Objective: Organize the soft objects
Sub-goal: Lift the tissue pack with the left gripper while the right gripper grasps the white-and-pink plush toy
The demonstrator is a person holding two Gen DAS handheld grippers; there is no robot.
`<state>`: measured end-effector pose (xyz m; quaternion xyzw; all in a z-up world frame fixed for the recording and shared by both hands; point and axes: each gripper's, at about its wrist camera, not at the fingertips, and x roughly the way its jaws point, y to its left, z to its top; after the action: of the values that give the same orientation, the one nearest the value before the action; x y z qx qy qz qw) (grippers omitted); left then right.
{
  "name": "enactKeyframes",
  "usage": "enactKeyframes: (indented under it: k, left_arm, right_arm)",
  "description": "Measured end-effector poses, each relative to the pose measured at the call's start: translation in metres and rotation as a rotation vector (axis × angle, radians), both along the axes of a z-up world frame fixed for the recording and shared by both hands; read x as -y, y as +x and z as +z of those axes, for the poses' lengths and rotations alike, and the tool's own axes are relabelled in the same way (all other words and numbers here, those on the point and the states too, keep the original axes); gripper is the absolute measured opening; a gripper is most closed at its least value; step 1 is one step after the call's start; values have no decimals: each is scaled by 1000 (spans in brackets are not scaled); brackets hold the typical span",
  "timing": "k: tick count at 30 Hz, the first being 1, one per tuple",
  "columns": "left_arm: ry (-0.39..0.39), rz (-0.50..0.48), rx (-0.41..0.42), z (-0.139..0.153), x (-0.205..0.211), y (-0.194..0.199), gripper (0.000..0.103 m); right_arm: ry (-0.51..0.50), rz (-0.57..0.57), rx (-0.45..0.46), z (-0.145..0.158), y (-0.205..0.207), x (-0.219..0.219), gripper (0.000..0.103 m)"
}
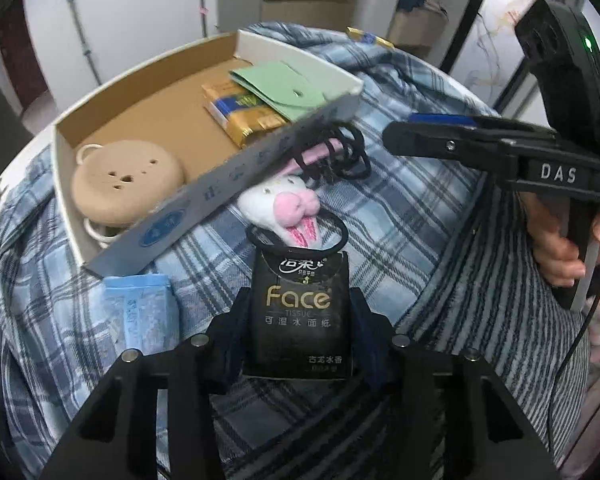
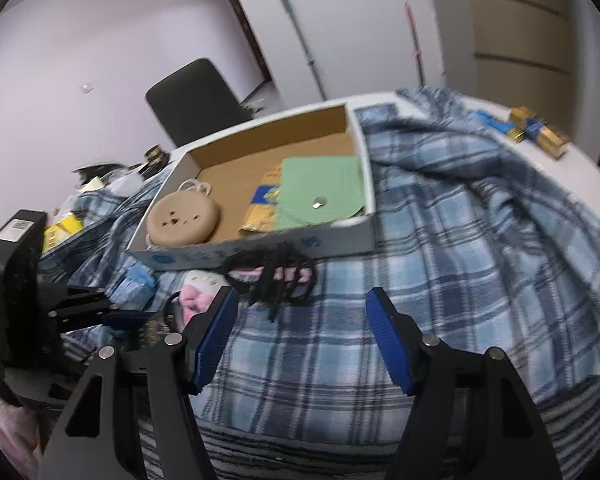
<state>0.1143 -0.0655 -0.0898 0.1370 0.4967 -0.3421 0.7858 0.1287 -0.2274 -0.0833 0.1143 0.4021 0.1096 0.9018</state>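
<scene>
A black tissue pack (image 1: 300, 312) printed "Face TISSUE" in gold, above smaller Chinese characters, is sitting between the blue pads of the left hand-held gripper (image 1: 298, 316), which is grasping it by its two long sides. The pack's long axis is running away from the camera, its far end pointing at a white-and-pink plush toy (image 1: 286, 208) and a tangle of black hair ties (image 1: 340, 152) on the blue plaid blanket (image 1: 400, 208). Just beyond, a shallow cardboard box (image 1: 224, 188) with blue, unreadable print is holding a tan bear-faced pouch (image 1: 126, 182), a green envelope (image 1: 284, 84) and a yellow packet (image 1: 246, 116). The right hand-held gripper (image 2: 300, 336), marked "DAS", is hanging released over bare blanket, to the right.
</scene>
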Motion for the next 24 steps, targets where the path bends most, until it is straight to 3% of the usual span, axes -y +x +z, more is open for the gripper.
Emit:
enactKeyframes:
  k: [7,11,18,21,24]
  left_arm:
    - [-110,140,122,32,-21,-21,48]
    - [-172,288,220,51,-40,-31,48]
    - [-229,462,334,52,-69,-39,48]
    - [-220,484,347,46,-71,-39,48]
    - [-217,499,357,43,-67,-38,48]
  right_arm:
    - [-23,-10,28,5,-2,-1,66]
    - [-46,-29,42,8,-4,-1,66]
    - [-68,20,49,17,-16,-12,66]
    - [-70,61,20,19,-19,-24,57]
    - [-74,94,-6,20,-19,-37,55]
